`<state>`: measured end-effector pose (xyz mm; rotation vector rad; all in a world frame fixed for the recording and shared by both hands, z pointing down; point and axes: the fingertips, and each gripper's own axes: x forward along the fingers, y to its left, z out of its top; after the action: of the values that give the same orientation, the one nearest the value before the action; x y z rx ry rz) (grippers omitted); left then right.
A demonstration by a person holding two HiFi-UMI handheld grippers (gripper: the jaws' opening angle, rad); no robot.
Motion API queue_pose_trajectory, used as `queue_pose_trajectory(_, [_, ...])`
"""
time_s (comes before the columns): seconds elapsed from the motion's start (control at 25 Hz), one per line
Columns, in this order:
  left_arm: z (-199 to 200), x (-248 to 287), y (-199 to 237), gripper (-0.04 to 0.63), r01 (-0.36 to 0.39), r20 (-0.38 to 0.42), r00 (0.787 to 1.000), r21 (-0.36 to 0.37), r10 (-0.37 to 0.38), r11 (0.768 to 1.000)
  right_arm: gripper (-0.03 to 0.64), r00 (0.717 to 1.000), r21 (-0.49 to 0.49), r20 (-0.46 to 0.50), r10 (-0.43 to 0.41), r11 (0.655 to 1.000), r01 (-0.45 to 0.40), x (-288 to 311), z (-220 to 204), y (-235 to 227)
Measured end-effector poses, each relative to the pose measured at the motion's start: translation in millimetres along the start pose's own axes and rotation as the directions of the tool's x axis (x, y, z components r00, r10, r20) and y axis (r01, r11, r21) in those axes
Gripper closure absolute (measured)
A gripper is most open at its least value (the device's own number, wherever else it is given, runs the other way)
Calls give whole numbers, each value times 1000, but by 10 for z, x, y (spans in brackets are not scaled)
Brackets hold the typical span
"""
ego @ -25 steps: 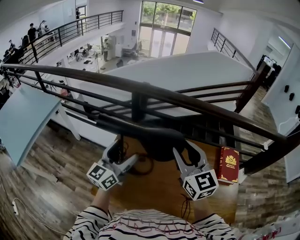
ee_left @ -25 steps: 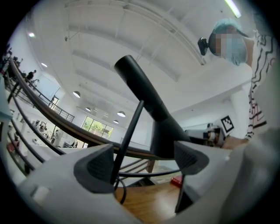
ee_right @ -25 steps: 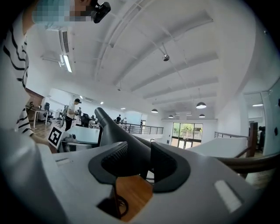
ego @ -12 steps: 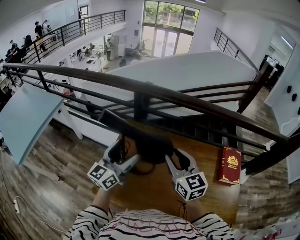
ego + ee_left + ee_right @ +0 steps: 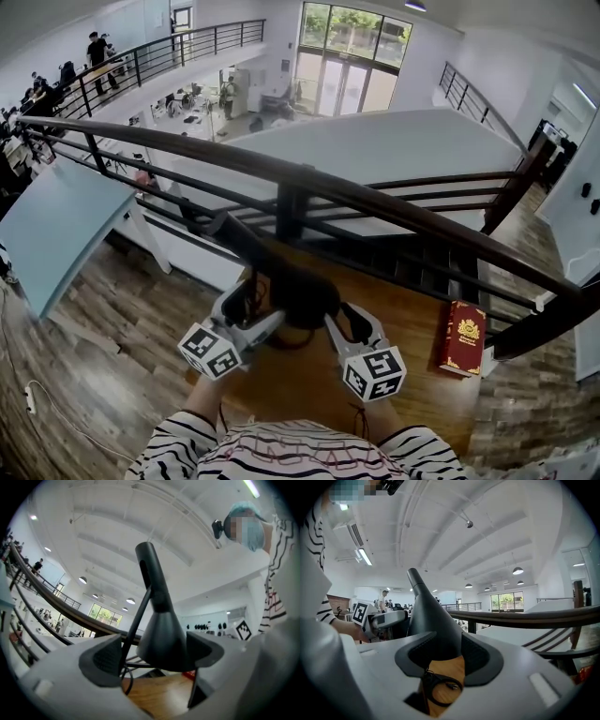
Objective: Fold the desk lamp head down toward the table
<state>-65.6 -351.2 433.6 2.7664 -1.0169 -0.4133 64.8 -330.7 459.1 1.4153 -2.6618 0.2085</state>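
The black desk lamp stands on the wooden table. Its arm slopes down to the cone-shaped head. My right gripper comes at the head from the right. In the right gripper view both pads press the sides of the lamp head, so my right gripper is shut on it. My left gripper sits at the head's left side. In the left gripper view my left gripper is open, with the lamp head and a thin rod between its spread jaws.
A red book lies on the table's right part. A black cable coils on the wood under the lamp. A dark railing runs just beyond the table, with an open atrium below it.
My right gripper has sunk toward the table and drifted left, taking the lamp head down with it. The left gripper has stayed where it was.
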Motion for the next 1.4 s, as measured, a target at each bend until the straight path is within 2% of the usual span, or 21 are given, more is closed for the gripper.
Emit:
queue_pose_trajectory(0.56, [0, -13, -13, 158, -11, -16, 1000, 11, 11, 1000, 489, 999, 28, -19, 49, 998, -48, 137, -118, 129])
queue_pose_trajectory(1.4, [-94, -136, -79, 160, -18, -29, 999, 16, 19, 1000, 477, 999, 38, -41, 26, 999, -24, 44, -207, 114])
